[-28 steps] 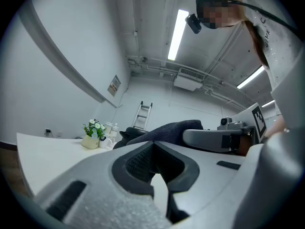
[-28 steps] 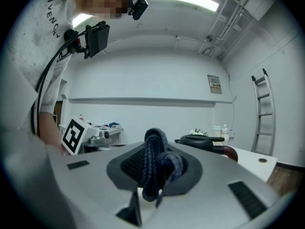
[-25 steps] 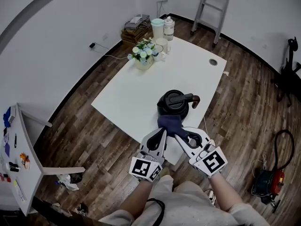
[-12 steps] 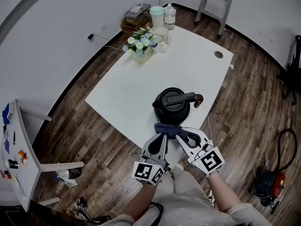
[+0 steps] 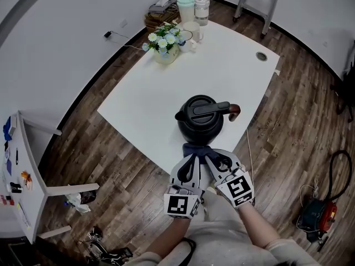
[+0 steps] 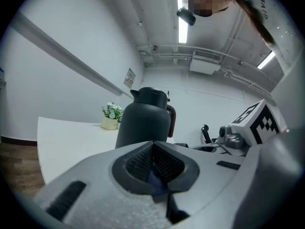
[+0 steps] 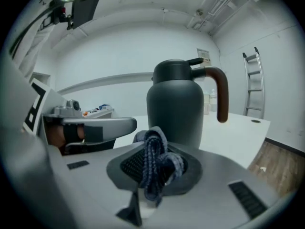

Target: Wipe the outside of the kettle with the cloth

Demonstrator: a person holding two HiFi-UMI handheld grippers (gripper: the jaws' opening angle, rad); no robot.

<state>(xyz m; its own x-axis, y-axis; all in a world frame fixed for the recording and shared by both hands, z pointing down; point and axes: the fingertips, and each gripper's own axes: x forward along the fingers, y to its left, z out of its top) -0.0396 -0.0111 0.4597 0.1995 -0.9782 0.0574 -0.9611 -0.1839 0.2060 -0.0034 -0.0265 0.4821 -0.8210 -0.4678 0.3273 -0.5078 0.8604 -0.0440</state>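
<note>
A dark kettle [image 5: 200, 117] with a brown handle stands upright near the white table's [image 5: 166, 82] near edge; it also fills the middle of the left gripper view [image 6: 144, 119] and the right gripper view [image 7: 175, 109]. A dark blue cloth [image 5: 197, 149] is bunched just in front of the kettle. My left gripper [image 5: 191, 158] is shut on one edge of the cloth [image 6: 153, 179]. My right gripper [image 5: 209, 158] is shut on a thick fold of the cloth [image 7: 155, 163]. Both grippers sit side by side, close to the kettle's near side.
A flower pot [image 5: 164, 42] and two jars [image 5: 194, 7] stand at the table's far end, with a cable hole [image 5: 261, 56] at the far right. A ladder [image 5: 258, 1] leans on the back wall. A white shelf [image 5: 25, 173] stands left on the wooden floor.
Both grippers, shut on the cloth, drew in toward the table's near edge and closer together. The head view shifted, so the kettle sits slightly higher in frame.
</note>
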